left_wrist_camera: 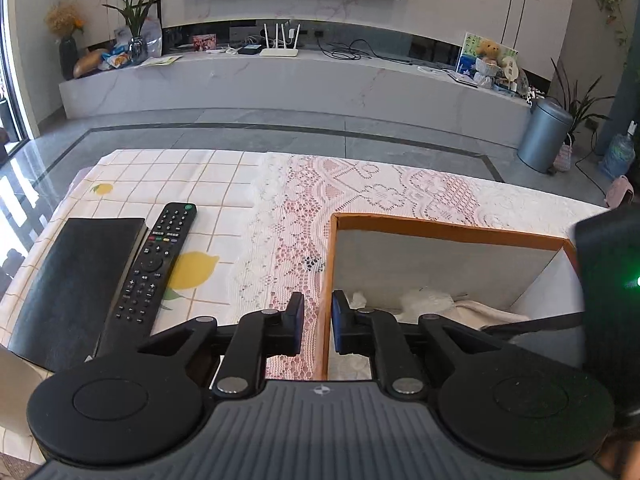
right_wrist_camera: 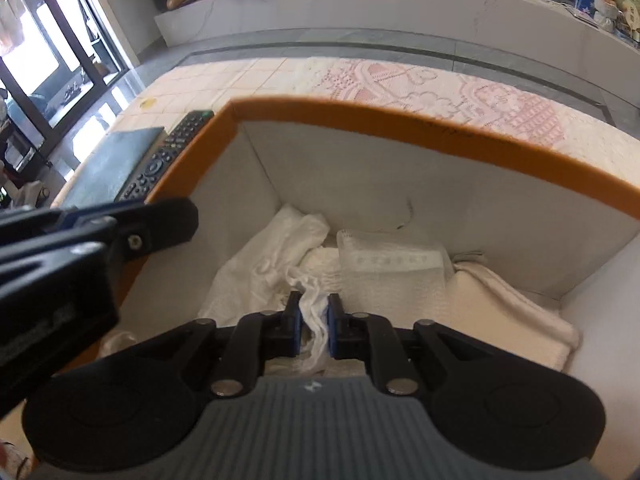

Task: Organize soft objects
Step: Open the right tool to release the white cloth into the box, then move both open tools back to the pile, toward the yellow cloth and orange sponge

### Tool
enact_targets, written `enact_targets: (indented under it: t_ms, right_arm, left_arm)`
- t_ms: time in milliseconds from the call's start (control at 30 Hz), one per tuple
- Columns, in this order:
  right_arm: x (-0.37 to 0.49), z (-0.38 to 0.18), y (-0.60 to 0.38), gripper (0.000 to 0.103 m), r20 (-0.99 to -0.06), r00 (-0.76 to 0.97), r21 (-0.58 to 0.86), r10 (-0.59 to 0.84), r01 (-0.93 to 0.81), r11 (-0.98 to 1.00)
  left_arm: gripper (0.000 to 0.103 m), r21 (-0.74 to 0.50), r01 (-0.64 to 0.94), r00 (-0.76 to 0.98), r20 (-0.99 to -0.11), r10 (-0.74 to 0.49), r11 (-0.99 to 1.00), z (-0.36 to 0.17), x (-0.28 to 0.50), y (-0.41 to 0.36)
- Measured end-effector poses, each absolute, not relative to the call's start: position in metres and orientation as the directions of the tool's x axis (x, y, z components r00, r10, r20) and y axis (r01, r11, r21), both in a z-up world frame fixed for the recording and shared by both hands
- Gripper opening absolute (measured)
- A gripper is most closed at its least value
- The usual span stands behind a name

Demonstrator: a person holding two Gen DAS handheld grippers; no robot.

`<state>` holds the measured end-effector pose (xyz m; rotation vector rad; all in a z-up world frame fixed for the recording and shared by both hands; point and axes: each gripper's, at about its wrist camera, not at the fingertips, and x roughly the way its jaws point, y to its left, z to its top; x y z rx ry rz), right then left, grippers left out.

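1. A thin white cloth lies in the orange-rimmed box, pinched by the right hand-held gripper.
2. The left hand-held gripper clamps the box's wall (steadying it, likely).
3. Step: stowing; next, release the cloth beside the folded towels.

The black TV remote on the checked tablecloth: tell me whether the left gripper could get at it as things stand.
Probably not right away. The left gripper has its jaws clamped on the orange-rimmed box wall. Once released, the black TV remote lies uncovered just to its left, beside the black book.
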<state>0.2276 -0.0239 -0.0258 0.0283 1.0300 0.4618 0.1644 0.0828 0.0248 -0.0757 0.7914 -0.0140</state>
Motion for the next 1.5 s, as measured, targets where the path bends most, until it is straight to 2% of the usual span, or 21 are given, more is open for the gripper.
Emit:
enact_targets:
  t_ms: [33, 67, 100, 200, 300, 400, 433, 500, 700, 833, 933, 1133, 1367, 1500]
  right_arm:
    - [0.227, -0.022, -0.027, 0.025, -0.814, 0.439, 0.233, 0.38, -0.352, 0.906]
    - [0.224, -0.016, -0.03, 0.044, -0.806, 0.454, 0.229, 0.379, -0.351, 0.908]
    - [0.219, -0.009, -0.033, 0.055, -0.792, 0.471, 0.23, 0.388, -0.359, 0.905]
    - [0.206, 0.014, -0.042, 0.061, -0.758, 0.517, 0.224, 0.397, -0.365, 0.904]
    - [0.193, 0.034, -0.047, 0.064, -0.738, 0.554, 0.193, 0.385, -0.373, 0.908]
    - [0.176, 0.06, -0.057, 0.071, -0.706, 0.586, 0.186, 0.397, -0.388, 0.903]
    - [0.17, 0.07, -0.061, 0.071, -0.696, 0.596, 0.177, 0.401, -0.399, 0.9]
    - [0.16, 0.088, -0.071, 0.078, -0.673, 0.619, 0.152, 0.405, -0.42, 0.894]
    - [0.133, 0.138, -0.128, 0.082, -0.602, 0.705, 0.123, 0.376, -0.383, 0.915]
    - [0.117, 0.159, -0.18, 0.082, -0.563, 0.757, 0.122, 0.332, -0.321, 0.939]
    - [0.105, 0.167, -0.223, 0.087, -0.53, 0.796, 0.131, 0.293, -0.264, 0.956]
    - [0.093, 0.152, -0.3, 0.088, -0.522, 0.834, 0.142, 0.177, -0.12, 0.983]
    - [0.093, 0.119, -0.37, 0.089, -0.543, 0.839, 0.127, 0.006, 0.075, 0.989]
    - [0.105, 0.101, -0.408, 0.089, -0.549, 0.834, 0.172, -0.054, 0.176, 0.969]
  left_arm:
    - [0.016, -0.089, -0.017, 0.706, -0.706, -0.051, 0.996, 0.029, 0.163, 0.084]
    - [0.016, -0.104, -0.017, 0.709, -0.702, -0.061, 0.994, 0.033, 0.161, 0.084]
    - [0.018, -0.117, -0.016, 0.715, -0.696, -0.071, 0.993, 0.039, 0.158, 0.085]
    - [0.03, -0.132, -0.011, 0.75, -0.657, -0.079, 0.991, 0.057, 0.146, 0.084]
    - [0.037, -0.095, -0.012, 0.778, -0.626, -0.05, 0.995, 0.074, 0.132, 0.079]
    - [0.055, -0.09, -0.024, 0.806, -0.591, -0.034, 0.996, 0.094, 0.117, 0.072]
    - [0.058, -0.093, -0.023, 0.815, -0.578, -0.035, 0.995, 0.1, 0.112, 0.069]
    - [0.059, -0.087, -0.015, 0.828, -0.559, -0.036, 0.996, 0.114, 0.106, 0.062]
    - [0.059, -0.117, -0.015, 0.865, -0.499, -0.046, 0.993, 0.153, 0.087, 0.036]
    - [0.064, -0.129, 0.033, 0.861, -0.499, -0.094, 0.991, 0.169, 0.082, 0.007]
    - [0.066, -0.116, 0.062, 0.873, -0.476, -0.11, 0.991, 0.175, 0.078, -0.02]
    - [0.069, -0.095, 0.151, 0.859, -0.48, -0.178, 0.984, 0.172, 0.081, -0.079]
    - [0.07, -0.04, 0.255, 0.807, -0.541, -0.236, 0.966, 0.146, 0.101, -0.15]
    - [0.07, 0.006, 0.32, 0.768, -0.587, -0.256, 0.947, 0.122, 0.116, -0.192]
